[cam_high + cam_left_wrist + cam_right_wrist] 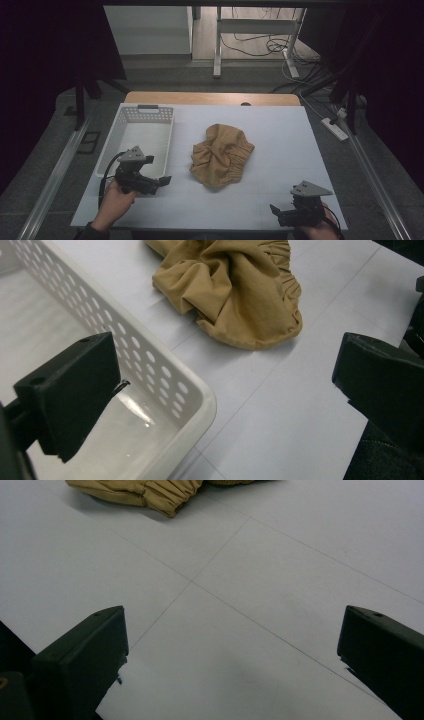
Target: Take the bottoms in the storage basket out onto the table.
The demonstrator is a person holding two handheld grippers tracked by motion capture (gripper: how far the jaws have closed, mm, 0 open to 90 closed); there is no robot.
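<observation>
Approach step, nothing grabbed yet: tan garment [222, 156] lies crumpled mid-worktop just beside the white basket [148, 114], left gripper [165, 180] w/ jaws apart at basket's near corner, right gripper [274, 210] likewise spread at near-right corner; next, prob. reach in & pinch cloth.

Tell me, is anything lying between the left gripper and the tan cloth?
Nothing visible does. Between the left gripper and the tan cloth there is bare white table. The white basket stands off to the side.

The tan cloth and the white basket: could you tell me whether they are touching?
Apart: the high view shows bare table between the tan cloth and the white basket.
</observation>
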